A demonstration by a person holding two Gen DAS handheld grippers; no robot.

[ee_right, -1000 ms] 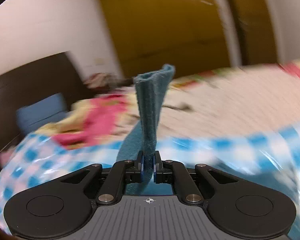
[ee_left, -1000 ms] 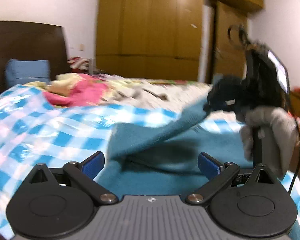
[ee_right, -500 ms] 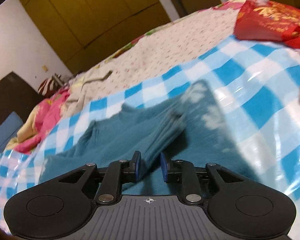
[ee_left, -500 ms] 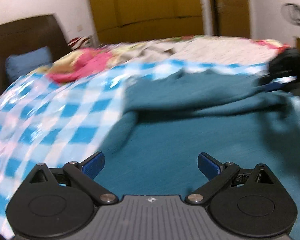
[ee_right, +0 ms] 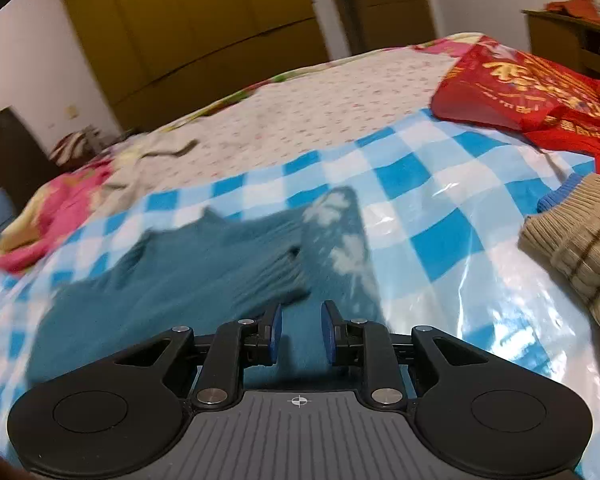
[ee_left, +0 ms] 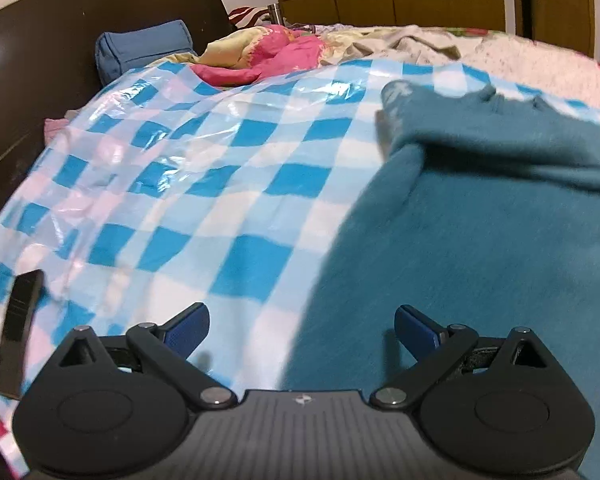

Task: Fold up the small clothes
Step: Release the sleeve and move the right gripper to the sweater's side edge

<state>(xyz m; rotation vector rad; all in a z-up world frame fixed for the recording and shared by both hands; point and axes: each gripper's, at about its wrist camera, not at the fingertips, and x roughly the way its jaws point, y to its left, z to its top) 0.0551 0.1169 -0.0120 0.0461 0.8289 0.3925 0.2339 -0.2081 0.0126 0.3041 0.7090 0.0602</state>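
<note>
A teal garment (ee_left: 480, 240) lies on the blue-and-white checked plastic sheet (ee_left: 204, 168) that covers the bed. One part is folded over across its far side. In the right wrist view the same garment (ee_right: 172, 280) shows with a white-patterned strip (ee_right: 340, 240) lying to its right. My left gripper (ee_left: 302, 326) is wide open and empty, low over the garment's left edge. My right gripper (ee_right: 300, 332) is open with a narrow gap and empty, just above the garment's near edge.
A beige striped knit (ee_right: 572, 252) with a blue cuff lies at the right. A red printed bag (ee_right: 532, 88) sits behind it. A pink blanket (ee_left: 260, 56) and blue pillow (ee_left: 140, 48) lie by the dark headboard. A dark flat device (ee_left: 18, 328) lies at the left.
My right gripper carried the lifted teal cloth across, lowered it, opened and let it go. My left gripper stayed open and swung left and down toward the garment's left edge.
</note>
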